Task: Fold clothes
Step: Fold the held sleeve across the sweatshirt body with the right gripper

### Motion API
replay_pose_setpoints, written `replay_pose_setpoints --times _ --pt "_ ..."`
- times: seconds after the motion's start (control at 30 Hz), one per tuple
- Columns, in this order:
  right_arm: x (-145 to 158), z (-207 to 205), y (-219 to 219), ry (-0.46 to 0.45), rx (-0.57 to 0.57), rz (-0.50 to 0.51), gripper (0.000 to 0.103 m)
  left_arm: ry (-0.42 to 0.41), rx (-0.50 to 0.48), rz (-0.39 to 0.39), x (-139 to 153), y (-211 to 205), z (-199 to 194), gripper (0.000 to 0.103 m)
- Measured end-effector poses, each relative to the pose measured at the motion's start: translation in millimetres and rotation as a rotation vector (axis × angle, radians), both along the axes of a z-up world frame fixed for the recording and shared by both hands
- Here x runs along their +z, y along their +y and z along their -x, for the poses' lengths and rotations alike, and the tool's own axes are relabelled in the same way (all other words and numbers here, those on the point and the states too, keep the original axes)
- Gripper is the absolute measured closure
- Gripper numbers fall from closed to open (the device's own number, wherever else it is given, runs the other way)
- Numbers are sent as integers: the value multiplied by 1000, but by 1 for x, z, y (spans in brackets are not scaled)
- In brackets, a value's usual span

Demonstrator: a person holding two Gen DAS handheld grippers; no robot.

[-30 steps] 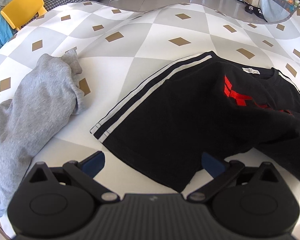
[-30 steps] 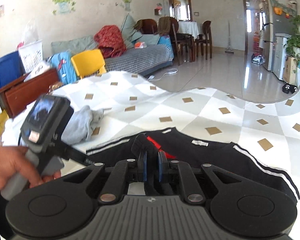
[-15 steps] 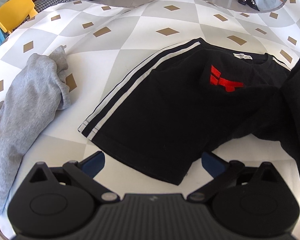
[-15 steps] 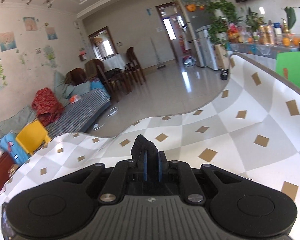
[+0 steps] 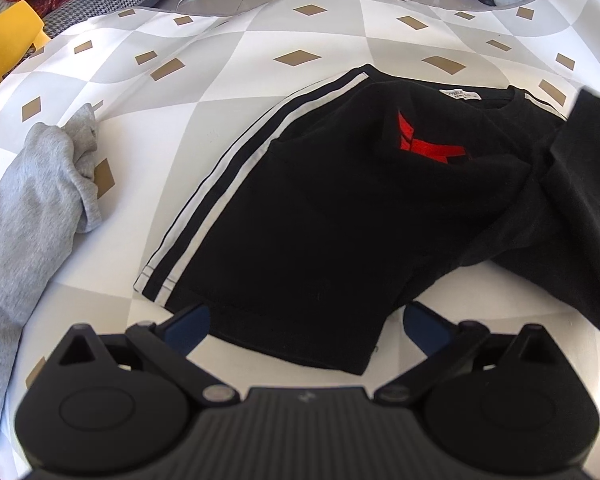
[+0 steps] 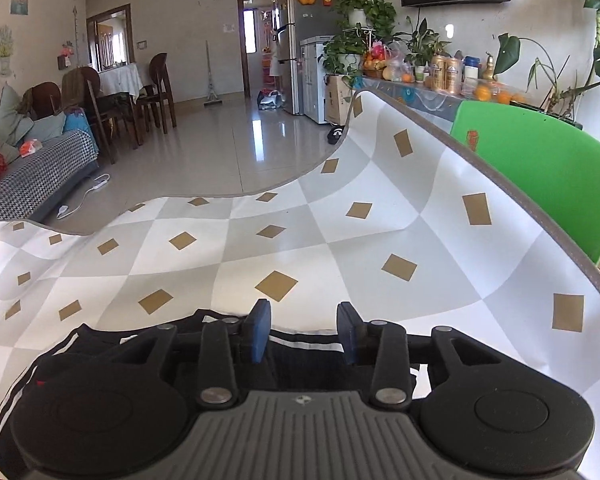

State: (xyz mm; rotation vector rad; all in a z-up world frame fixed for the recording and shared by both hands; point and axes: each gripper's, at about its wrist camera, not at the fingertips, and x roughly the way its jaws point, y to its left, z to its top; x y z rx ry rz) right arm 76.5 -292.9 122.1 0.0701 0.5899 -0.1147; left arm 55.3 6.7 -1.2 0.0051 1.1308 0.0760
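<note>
A black T-shirt with white sleeve stripes and a red chest print lies on the checked tablecloth. One side of it is folded over at the right. My left gripper hangs open just above the shirt's near hem, which lies between its blue pads, untouched. In the right wrist view my right gripper is opening above the shirt's striped far edge, and nothing sits between its pads.
A crumpled grey garment lies at the table's left side. A green chair stands past the table's right edge, a yellow chair past the far left. The tablecloth curls up along its far edge.
My right gripper let go of the black fabric it pinched, swung to the right and its jaws parted. The folded flap now lies on the shirt's right side. The left gripper crept nearer the hem.
</note>
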Motion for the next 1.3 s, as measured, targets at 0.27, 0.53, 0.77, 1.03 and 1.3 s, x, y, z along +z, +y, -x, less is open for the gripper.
replay_pose_setpoints --times 0.27,0.53,0.77,1.03,1.3 --pt "-11 14 31 53 358 -102 64 -37 -16 13 6 -13 -5 0" --pt "-48 27 85 180 641 4 62 -19 5 19 2 -10 -7 0" --pt "-72 22 104 228 649 106 61 -12 17 39 2 -5 -7 0" --pt "-79 7 98 248 550 89 89 -9 23 54 3 -2 -7 0" --pt "-48 -4 68 149 419 -183 99 -13 12 70 6 1 -2 0"
